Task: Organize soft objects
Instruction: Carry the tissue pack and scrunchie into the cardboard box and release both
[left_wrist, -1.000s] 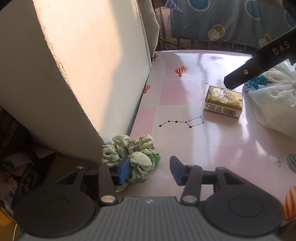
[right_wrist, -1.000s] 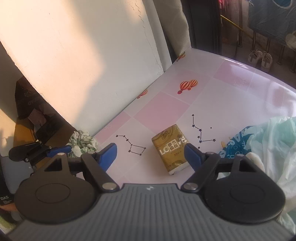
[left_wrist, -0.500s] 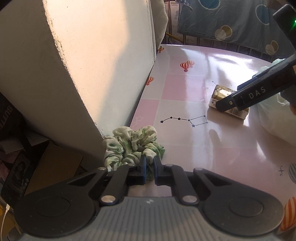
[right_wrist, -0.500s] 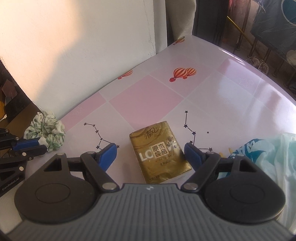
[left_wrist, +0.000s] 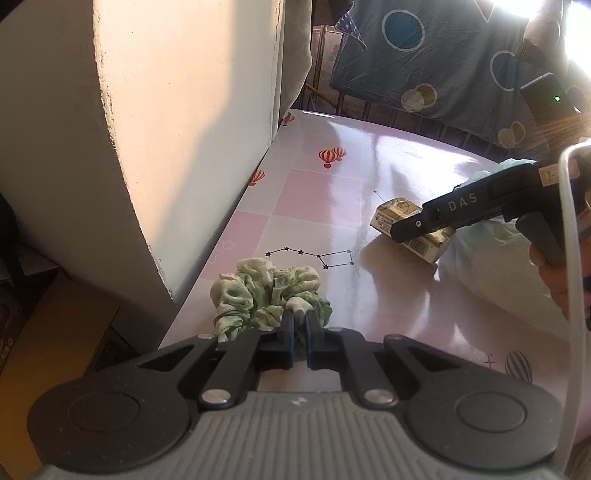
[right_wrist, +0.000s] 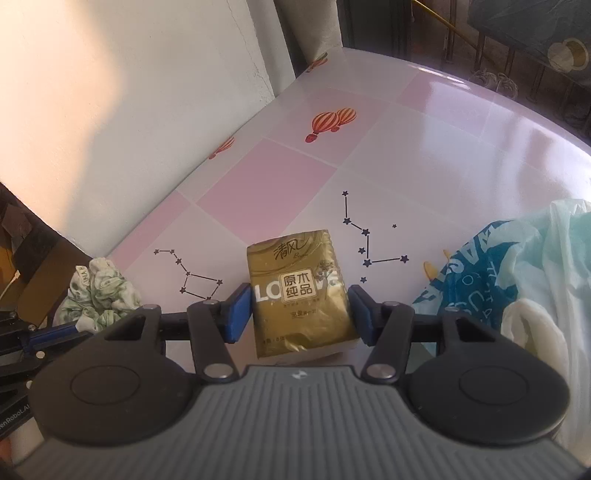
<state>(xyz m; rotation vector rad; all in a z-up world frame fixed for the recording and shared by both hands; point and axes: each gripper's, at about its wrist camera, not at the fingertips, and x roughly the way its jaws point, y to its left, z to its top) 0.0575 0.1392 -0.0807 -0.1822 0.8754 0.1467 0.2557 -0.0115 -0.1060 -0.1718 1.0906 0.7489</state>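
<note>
A green-and-white fabric scrunchie (left_wrist: 258, 291) lies at the table's near left edge beside the wall. My left gripper (left_wrist: 299, 325) is shut on its near fold, with fabric pinched between the blue pads. The scrunchie (right_wrist: 99, 291) also shows at the left of the right wrist view. A gold tissue pack (right_wrist: 299, 280) lies flat mid-table. My right gripper (right_wrist: 300, 314) straddles it and its jaws are closing. The blue pads (right_wrist: 240, 314) stand right at the pack's two long sides, and the pack looks unsqueezed. In the left wrist view a black finger crosses the tissue pack (left_wrist: 391, 214).
The pink-and-white table (right_wrist: 443, 147) bears balloon and star prints. A white and blue plastic bag (right_wrist: 517, 288) lies to the right of the pack. A white wall (left_wrist: 166, 147) runs along the table's left edge, with a cardboard box (left_wrist: 55, 332) below it.
The left jaws shut on the scrunchie. The right gripper came down over the tissue pack and its jaws narrowed from wide apart to the pack's sides.
</note>
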